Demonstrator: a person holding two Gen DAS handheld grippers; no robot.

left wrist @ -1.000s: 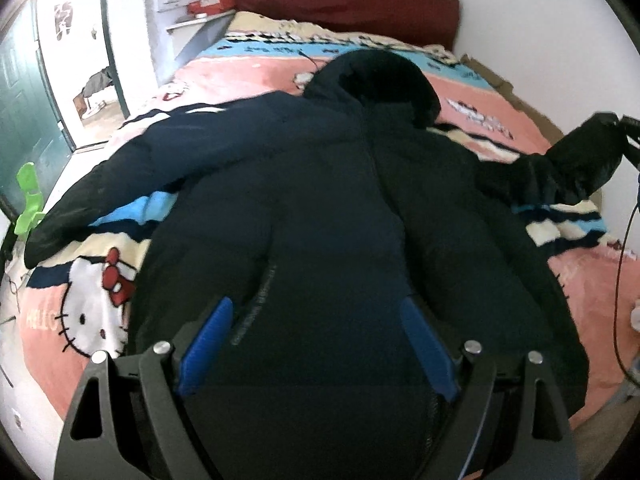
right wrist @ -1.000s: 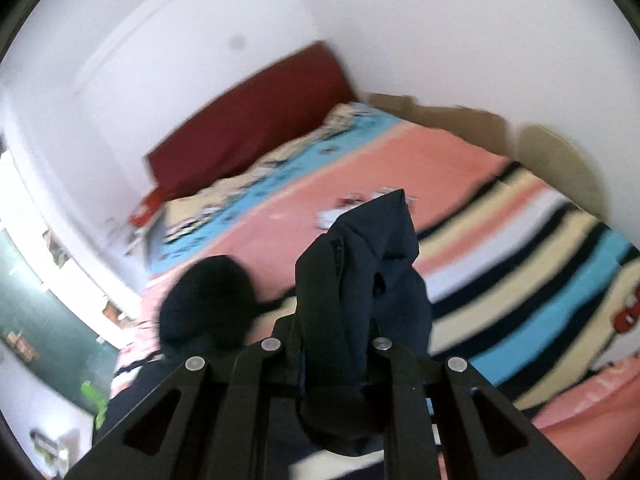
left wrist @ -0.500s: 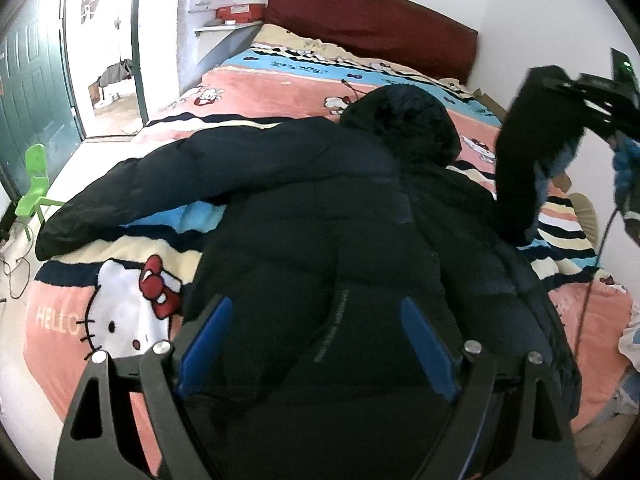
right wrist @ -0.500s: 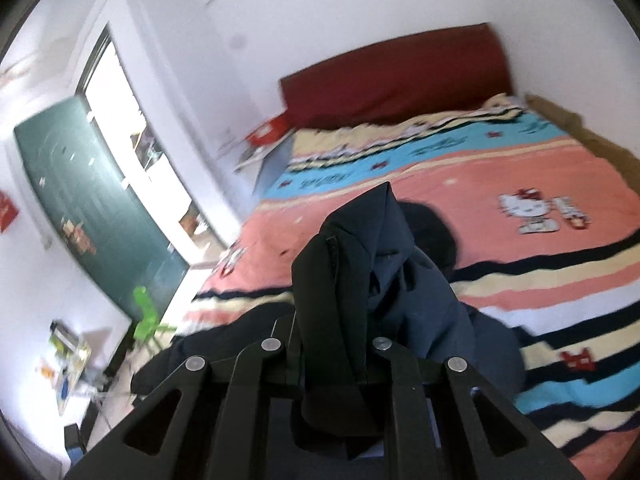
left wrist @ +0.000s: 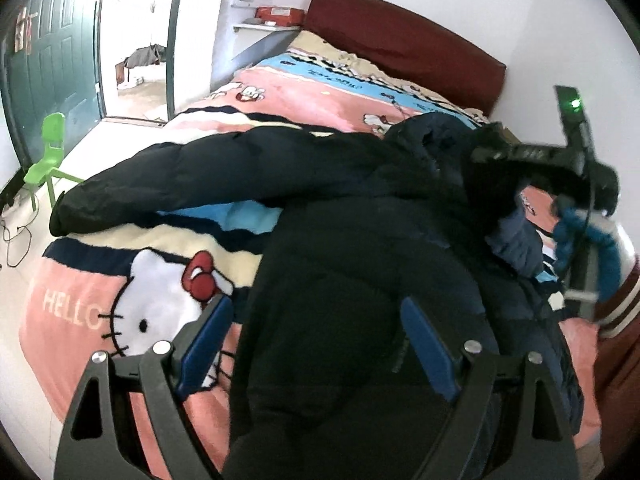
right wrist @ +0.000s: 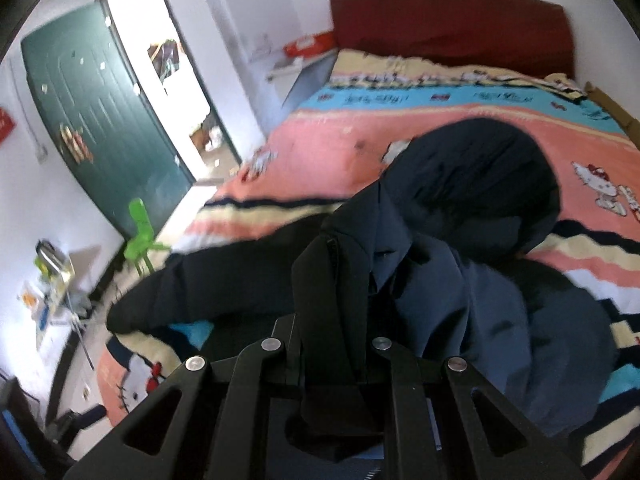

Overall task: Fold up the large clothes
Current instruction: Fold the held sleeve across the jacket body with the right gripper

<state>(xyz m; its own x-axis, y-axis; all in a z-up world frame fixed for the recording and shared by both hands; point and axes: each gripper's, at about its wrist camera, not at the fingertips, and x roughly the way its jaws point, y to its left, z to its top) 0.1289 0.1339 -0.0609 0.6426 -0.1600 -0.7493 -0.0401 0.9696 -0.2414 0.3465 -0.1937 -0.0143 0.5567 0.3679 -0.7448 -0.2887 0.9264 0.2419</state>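
Observation:
A large dark navy hooded puffer jacket (left wrist: 352, 264) lies spread on the bed, its left sleeve (left wrist: 192, 176) stretched out toward the bed's left edge. My left gripper (left wrist: 316, 344) is open and empty, hovering over the jacket's lower body. My right gripper (right wrist: 332, 320) is shut on the jacket's right sleeve (right wrist: 344, 248) and holds it up over the jacket's chest, near the hood (right wrist: 480, 184). The right gripper also shows in the left wrist view (left wrist: 520, 160), above the jacket's right shoulder.
The bed carries a striped Hello Kitty blanket (left wrist: 120, 304) and has a dark red headboard (left wrist: 404, 44). A green child's chair (left wrist: 48, 152) stands on the floor at the left by a green door (left wrist: 44, 64). A wall runs along the bed's right side.
My right gripper has carried the right sleeve from the far right of the bed inward and lower, over the jacket's body. My left gripper has stayed open and shifted left.

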